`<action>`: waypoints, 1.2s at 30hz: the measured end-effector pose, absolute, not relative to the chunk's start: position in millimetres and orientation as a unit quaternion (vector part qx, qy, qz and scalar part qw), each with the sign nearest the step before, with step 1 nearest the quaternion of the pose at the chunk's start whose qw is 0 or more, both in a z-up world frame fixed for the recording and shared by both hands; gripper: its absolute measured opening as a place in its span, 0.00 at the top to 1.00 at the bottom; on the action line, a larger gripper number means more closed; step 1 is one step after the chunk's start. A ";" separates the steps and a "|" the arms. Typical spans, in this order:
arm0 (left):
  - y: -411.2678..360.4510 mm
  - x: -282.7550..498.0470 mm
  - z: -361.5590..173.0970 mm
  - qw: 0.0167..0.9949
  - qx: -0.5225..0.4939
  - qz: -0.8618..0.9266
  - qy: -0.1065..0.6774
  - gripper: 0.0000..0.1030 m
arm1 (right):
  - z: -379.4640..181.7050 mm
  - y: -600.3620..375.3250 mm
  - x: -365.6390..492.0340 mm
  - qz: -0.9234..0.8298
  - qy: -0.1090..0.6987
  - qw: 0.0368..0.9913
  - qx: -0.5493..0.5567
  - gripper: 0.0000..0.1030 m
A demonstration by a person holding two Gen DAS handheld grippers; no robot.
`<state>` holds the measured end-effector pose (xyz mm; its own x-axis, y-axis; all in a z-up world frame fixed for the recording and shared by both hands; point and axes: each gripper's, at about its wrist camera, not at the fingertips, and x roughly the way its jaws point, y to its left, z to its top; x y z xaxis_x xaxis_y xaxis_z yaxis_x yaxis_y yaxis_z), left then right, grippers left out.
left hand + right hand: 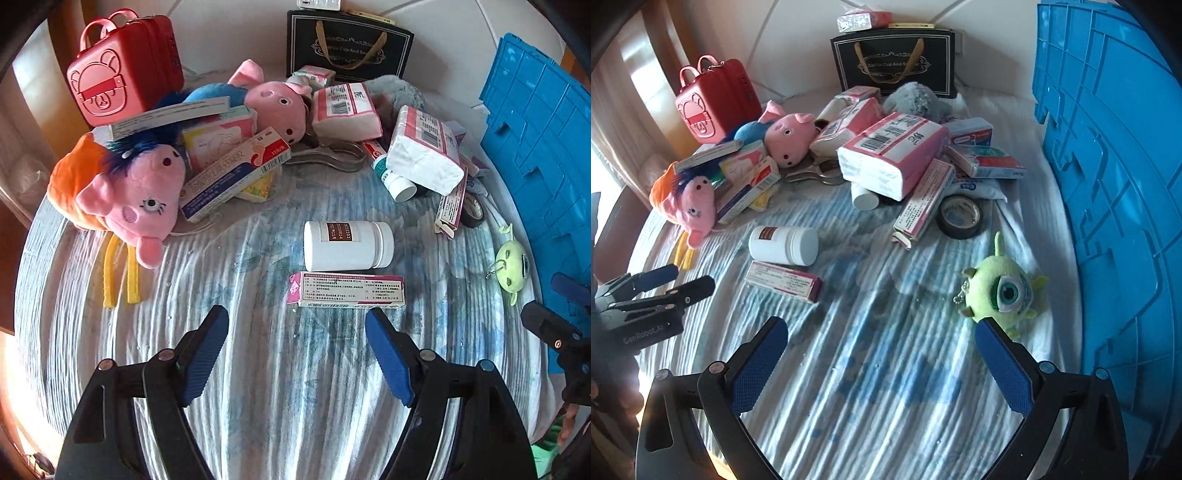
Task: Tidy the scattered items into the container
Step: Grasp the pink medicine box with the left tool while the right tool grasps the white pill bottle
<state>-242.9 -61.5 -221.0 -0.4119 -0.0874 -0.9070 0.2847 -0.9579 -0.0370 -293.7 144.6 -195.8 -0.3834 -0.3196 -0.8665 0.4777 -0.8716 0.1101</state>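
Scattered items lie on a striped bedsheet. A white pill bottle (347, 245) (783, 245) lies on its side, with a pink-and-white medicine box (349, 290) (783, 281) just in front of it. My left gripper (297, 319) is open just short of that box and holds nothing. A green one-eyed plush keychain (1003, 293) (511, 264) lies near the blue crate (1115, 184) (543, 147) on the right. My right gripper (882, 326) is open and empty, its right finger (1006, 369) beside the plush.
Behind lie pink pig plushes (129, 199) (788, 138), tissue packs (894, 153) (424, 151), more medicine boxes (236, 173), a black tape roll (960, 218), a red toy suitcase (123, 70) and a black gift bag (895, 66). The bedsheet's near part (886, 387) is bare.
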 end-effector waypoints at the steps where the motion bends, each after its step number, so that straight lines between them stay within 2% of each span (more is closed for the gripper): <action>1: -61.6 -246.8 -227.0 0.105 0.534 -0.834 0.090 0.26 | -196.6 141.2 -295.7 -0.831 0.081 0.239 0.495 0.00; 2: -61.4 -250.3 -233.4 0.099 0.537 -0.833 0.088 0.26 | -197.7 137.3 -298.5 -0.834 0.082 0.237 0.491 0.00; 4: -61.6 -256.2 -246.6 0.089 0.546 -0.829 0.080 0.38 | -203.4 129.5 -304.7 -0.836 0.082 0.232 0.490 0.00; 5: -61.9 -258.7 -253.1 0.083 0.551 -0.827 0.078 0.40 | -208.2 124.9 -308.0 -0.835 0.085 0.227 0.493 0.01; 6: -62.6 -260.5 -259.1 0.080 0.554 -0.825 0.077 0.41 | -214.1 119.9 -310.9 -0.834 0.090 0.221 0.497 0.07; 7: -63.3 -261.6 -264.5 0.078 0.556 -0.824 0.077 0.42 | -220.8 114.6 -313.7 -0.832 0.096 0.219 0.501 0.23; 8: -63.8 -262.5 -269.2 0.075 0.559 -0.823 0.075 0.43 | -228.6 109.4 -316.3 -0.828 0.100 0.221 0.506 0.34; 9: -64.3 -263.1 -273.7 0.073 0.561 -0.821 0.072 0.46 | -236.5 104.3 -319.2 -0.823 0.103 0.223 0.511 0.54; 10: -64.8 -263.4 -277.8 0.071 0.564 -0.820 0.070 0.49 | -244.3 99.0 -322.0 -0.820 0.107 0.225 0.516 0.61; 17: -77.5 -266.8 -291.4 0.073 0.563 -0.821 0.063 0.52 | -278.2 68.5 -337.0 -0.810 0.133 0.237 0.520 0.63; 22: -101.9 -271.5 -289.1 0.108 0.555 -0.823 0.063 0.52 | -292.5 39.6 -314.3 -0.776 0.134 0.299 0.539 0.62; 26: -125.1 -267.8 -273.8 0.138 0.538 -0.828 0.074 0.52 | -292.5 10.6 -288.5 -0.740 0.118 0.375 0.545 0.62; 30: -126.4 -260.0 -254.7 0.126 0.527 -0.835 0.095 0.52 | -284.5 11.4 -286.4 -0.746 0.119 0.375 0.538 0.61; 35: -102.8 -261.8 -252.3 0.091 0.531 -0.836 0.105 0.43 | -258.6 42.2 -304.3 -0.778 0.128 0.341 0.513 0.52; 36: -97.0 -264.8 -256.8 0.089 0.536 -0.833 0.105 0.43 | -253.4 45.3 -309.2 -0.783 0.133 0.338 0.505 0.45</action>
